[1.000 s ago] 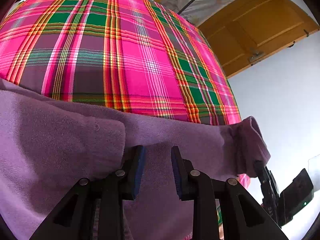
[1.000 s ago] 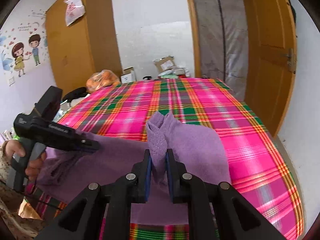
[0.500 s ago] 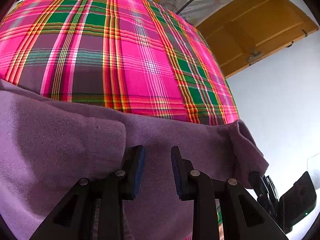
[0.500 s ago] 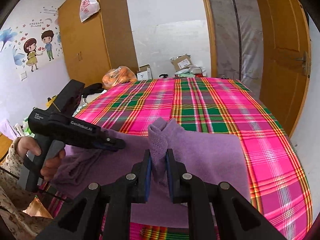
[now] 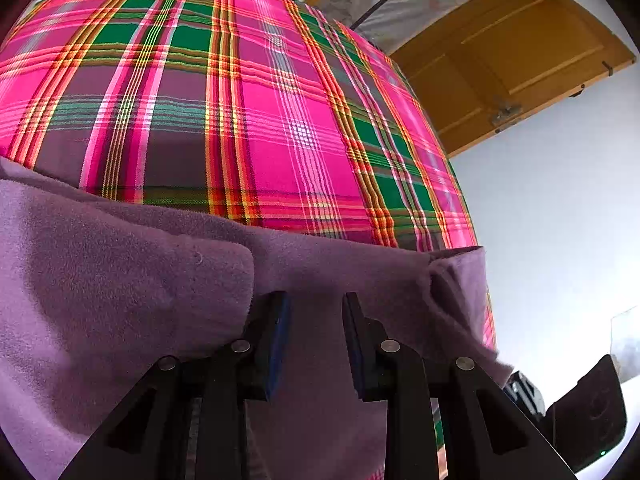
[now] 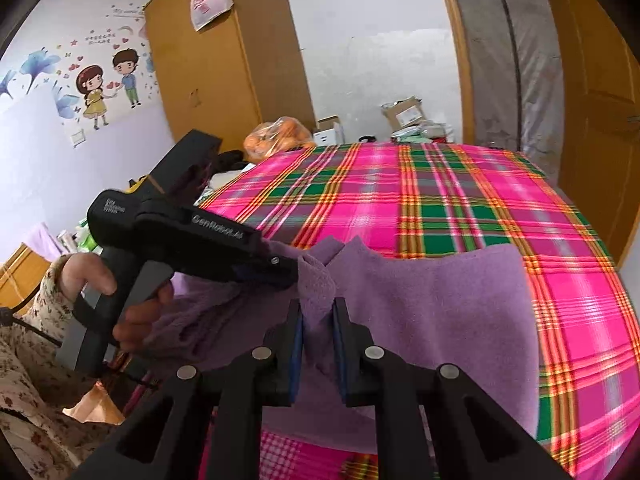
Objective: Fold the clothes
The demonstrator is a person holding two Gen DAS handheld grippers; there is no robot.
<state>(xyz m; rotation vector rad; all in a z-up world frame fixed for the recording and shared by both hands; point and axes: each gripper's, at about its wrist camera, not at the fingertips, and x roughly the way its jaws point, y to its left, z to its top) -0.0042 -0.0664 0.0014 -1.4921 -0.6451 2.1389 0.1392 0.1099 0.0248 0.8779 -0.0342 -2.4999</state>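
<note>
The right gripper (image 6: 318, 312) points level across the bed, its jaws pinching an upstanding fold of the purple garment (image 6: 432, 304). The left gripper (image 5: 316, 312) sits low over the same cloth; its jaws stand somewhat apart with fabric between the pads, though whether they grip it is hard to tell from either view. A hand (image 6: 120, 300) in a floral sleeve (image 6: 24, 360) holds that gripper's handle. The garment lies on the near edge of the pink plaid bedspread (image 5: 248, 112). Only the right wrist view shows the wooden wardrobe (image 6: 224, 60), cartoon wall stickers (image 6: 100, 88) and boxes (image 6: 404, 114); both views show a wooden door (image 5: 500, 60).
</note>
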